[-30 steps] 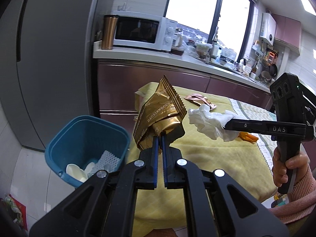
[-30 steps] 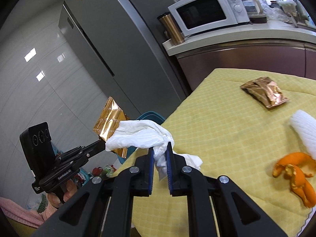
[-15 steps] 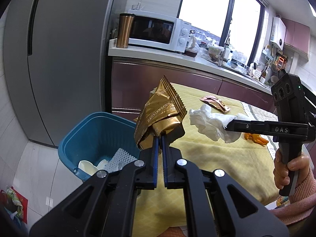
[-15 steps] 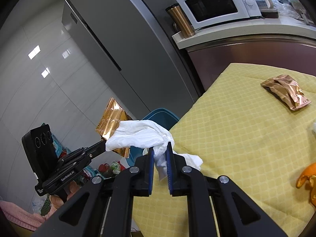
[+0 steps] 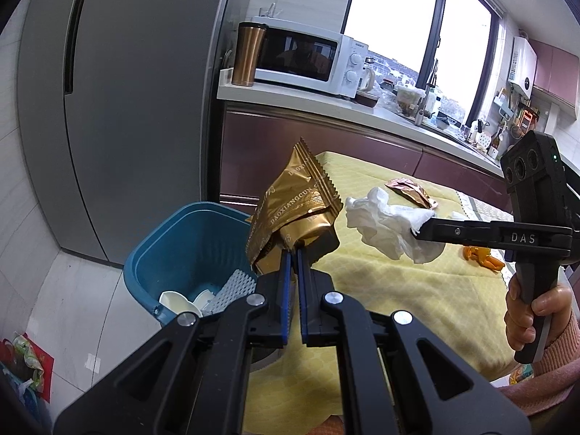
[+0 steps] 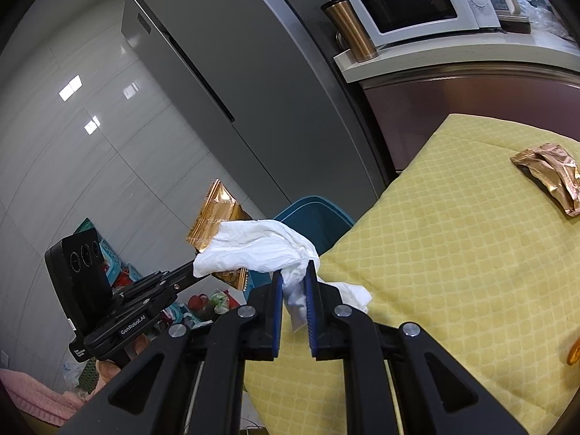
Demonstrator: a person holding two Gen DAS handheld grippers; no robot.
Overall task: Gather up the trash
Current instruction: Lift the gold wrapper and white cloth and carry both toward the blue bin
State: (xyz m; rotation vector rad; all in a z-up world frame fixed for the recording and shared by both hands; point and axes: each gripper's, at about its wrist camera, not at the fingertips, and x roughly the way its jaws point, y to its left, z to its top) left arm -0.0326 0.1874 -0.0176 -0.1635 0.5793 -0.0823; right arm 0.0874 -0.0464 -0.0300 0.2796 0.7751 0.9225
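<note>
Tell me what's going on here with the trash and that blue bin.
A person is clearing a yellow-clothed table with two handheld tongs. The left tongs grip a gold snack wrapper; the right tongs grip a crumpled white tissue. Both hang near the blue bin beside the table. Another wrapper and orange peel lie on the cloth.

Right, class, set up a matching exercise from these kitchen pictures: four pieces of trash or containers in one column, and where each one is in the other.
Things:
1. gold wrapper
2. tissue
3. copper wrapper
4. blue bin

Places:
A. lying on the yellow cloth
B. on the floor by the table
C. in the left tongs
D. in the right tongs

Pairs: 1-C, 2-D, 3-A, 4-B
</note>
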